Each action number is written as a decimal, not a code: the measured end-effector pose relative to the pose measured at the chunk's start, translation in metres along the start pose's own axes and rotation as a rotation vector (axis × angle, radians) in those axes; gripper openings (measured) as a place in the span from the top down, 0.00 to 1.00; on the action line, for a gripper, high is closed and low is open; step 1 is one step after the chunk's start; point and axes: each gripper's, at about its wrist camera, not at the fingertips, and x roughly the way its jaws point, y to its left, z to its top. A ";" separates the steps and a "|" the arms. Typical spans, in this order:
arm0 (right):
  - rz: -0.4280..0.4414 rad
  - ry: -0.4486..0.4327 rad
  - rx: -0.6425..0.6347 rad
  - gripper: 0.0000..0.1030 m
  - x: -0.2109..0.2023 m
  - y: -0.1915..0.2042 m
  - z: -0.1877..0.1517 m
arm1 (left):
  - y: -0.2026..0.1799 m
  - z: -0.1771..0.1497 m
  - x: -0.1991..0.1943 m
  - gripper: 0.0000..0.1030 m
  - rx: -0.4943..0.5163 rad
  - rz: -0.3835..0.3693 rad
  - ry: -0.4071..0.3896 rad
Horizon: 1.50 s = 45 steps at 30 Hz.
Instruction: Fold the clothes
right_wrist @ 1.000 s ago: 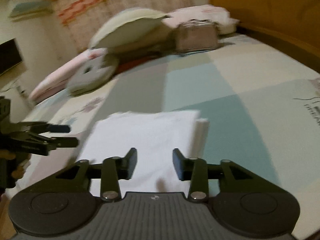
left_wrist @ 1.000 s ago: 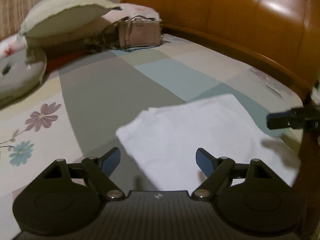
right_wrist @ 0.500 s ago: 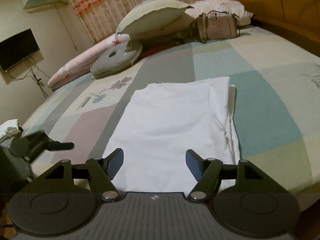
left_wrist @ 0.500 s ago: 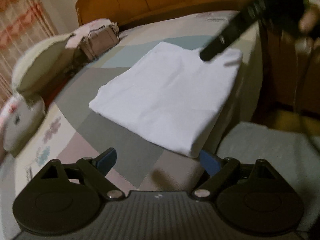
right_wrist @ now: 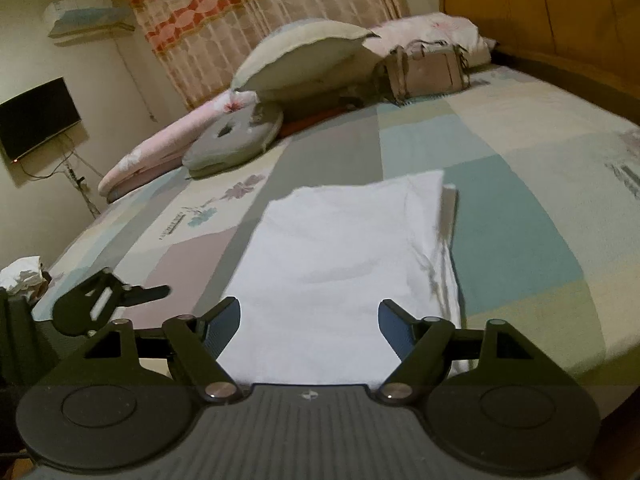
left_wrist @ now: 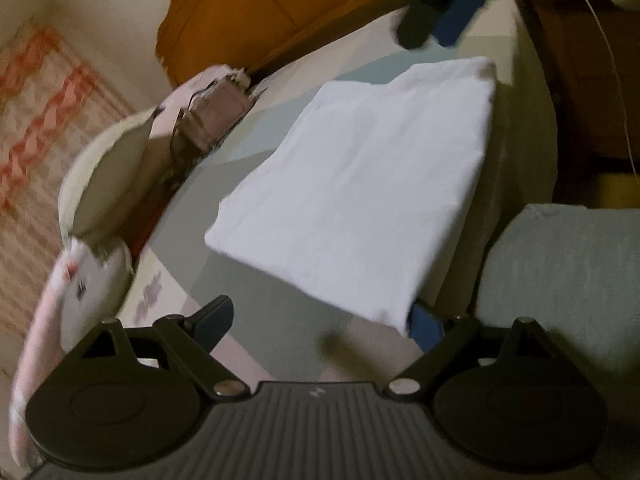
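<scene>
Garment [right_wrist: 344,264] (white, folded) lies on the bed [right_wrist: 520,208] ahead of both grippers' wide, empty jaws.

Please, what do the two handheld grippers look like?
Both the left gripper and the right gripper look alike: black linkage arms with silver pivot pins, two round black discs, a ribbed grey body bearing a small white mark, and blue fingertip pads.

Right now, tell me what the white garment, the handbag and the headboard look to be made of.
White garment: soft matte woven or knit cloth, likely cotton; it creases and folds flat.
Handbag: smooth taupe leather or imitation, holding a boxy shape; which one is unclear.
Headboard: orange-brown wood with a glossy varnish; panel seams and a faint sheen show.
</scene>
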 end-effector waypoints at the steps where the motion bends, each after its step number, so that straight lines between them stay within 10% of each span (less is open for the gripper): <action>1: -0.005 0.009 0.000 0.22 0.003 -0.002 -0.001 | 0.002 0.000 -0.002 0.11 -0.008 -0.015 0.003; 25: -0.043 0.046 -0.087 0.22 0.014 -0.021 -0.021 | 0.050 0.030 0.006 0.11 -0.363 -0.593 -0.009; 33: 0.008 0.003 -0.157 0.20 0.025 -0.017 -0.007 | 0.088 0.054 0.054 0.12 -0.502 -0.452 -0.011; 39: 0.012 0.036 -0.033 0.21 0.035 -0.046 -0.014 | 0.077 0.045 0.105 0.12 -0.602 -0.395 0.183; 45: 0.016 0.046 -0.010 0.21 0.034 -0.046 -0.013 | 0.090 0.059 0.087 0.12 -0.633 -0.352 0.117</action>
